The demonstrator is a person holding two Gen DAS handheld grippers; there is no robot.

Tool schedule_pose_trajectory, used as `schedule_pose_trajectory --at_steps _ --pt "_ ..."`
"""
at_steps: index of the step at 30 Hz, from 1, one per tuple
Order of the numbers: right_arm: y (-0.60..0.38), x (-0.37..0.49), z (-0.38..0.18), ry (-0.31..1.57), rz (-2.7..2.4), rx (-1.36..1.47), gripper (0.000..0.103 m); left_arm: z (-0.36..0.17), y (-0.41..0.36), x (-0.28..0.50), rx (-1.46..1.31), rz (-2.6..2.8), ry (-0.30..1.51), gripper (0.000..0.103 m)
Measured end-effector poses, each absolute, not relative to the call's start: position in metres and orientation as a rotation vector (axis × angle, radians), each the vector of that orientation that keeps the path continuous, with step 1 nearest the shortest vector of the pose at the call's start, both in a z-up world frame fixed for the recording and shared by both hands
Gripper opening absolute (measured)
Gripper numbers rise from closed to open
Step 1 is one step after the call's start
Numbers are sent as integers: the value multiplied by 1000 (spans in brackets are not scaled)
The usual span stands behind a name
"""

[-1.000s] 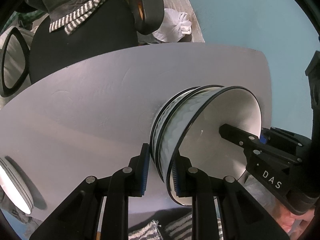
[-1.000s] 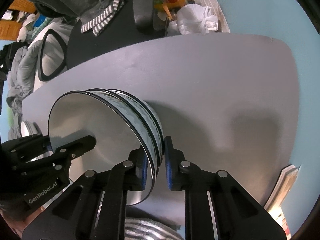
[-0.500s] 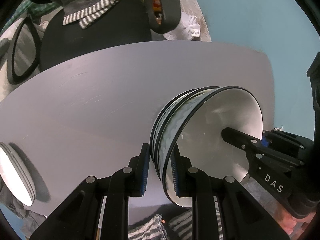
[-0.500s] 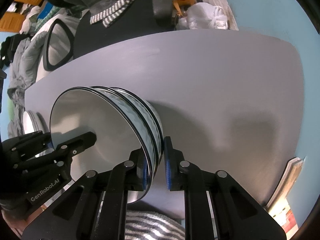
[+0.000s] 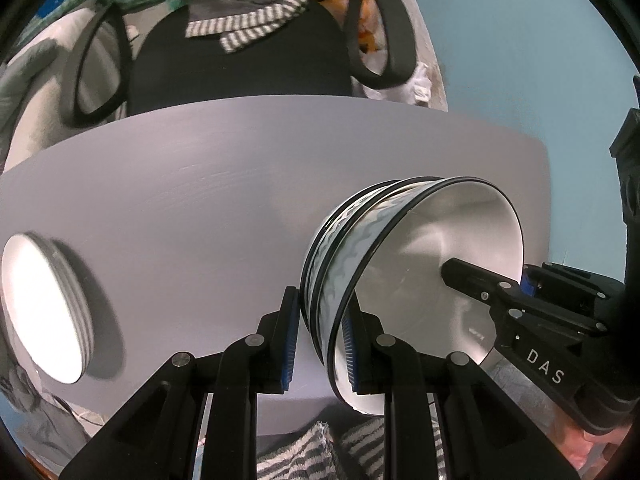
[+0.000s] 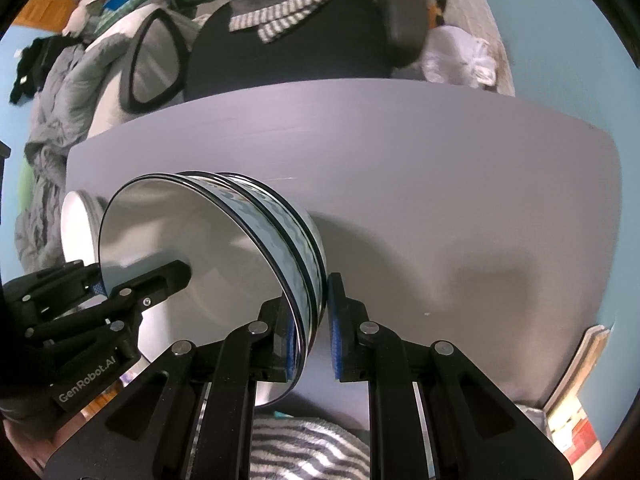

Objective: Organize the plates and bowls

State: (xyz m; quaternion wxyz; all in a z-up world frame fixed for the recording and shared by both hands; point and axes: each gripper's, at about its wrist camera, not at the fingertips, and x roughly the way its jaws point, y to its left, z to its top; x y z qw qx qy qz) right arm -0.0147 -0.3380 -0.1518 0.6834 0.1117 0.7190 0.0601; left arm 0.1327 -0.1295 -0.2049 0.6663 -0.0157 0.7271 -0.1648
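Note:
A stack of nested bowls (image 5: 420, 256), white inside with a blue wavy pattern and black rims, hangs above the grey table (image 5: 180, 200). My left gripper (image 5: 320, 344) is shut on the stack's near rim, one pad inside the top bowl and one outside. On the opposite rim my right gripper (image 6: 312, 336) is shut the same way, and it shows in the left wrist view (image 5: 472, 280) with a finger inside the bowl. In the right wrist view the bowls (image 6: 192, 248) fill the left, with the left gripper (image 6: 160, 280) beyond. A stack of white plates (image 5: 40, 304) rests at the table's left end (image 6: 76, 220).
A black office chair (image 5: 240, 72) with a striped cloth over its back stands behind the table's far edge. A striped fabric (image 6: 300, 448) lies below the near edge. Books (image 6: 580, 400) sit off the right corner. A white bag (image 6: 460, 56) lies on the floor.
Both grippers have carried the bowl stack leftward and a little up, toward the plates. The plate stack has come further into both views. The grips are unchanged.

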Motion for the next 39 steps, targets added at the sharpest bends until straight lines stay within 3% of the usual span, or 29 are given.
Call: schedule_pose_trajectory --at_steps 26,39 --pt "-116 11 -133 1584 368 19 14 -176 112 114 -260 -138 1547 20" --pt "-20 20 -139 1592 432 -64 14 -186 196 100 -334 -65 1540 20"
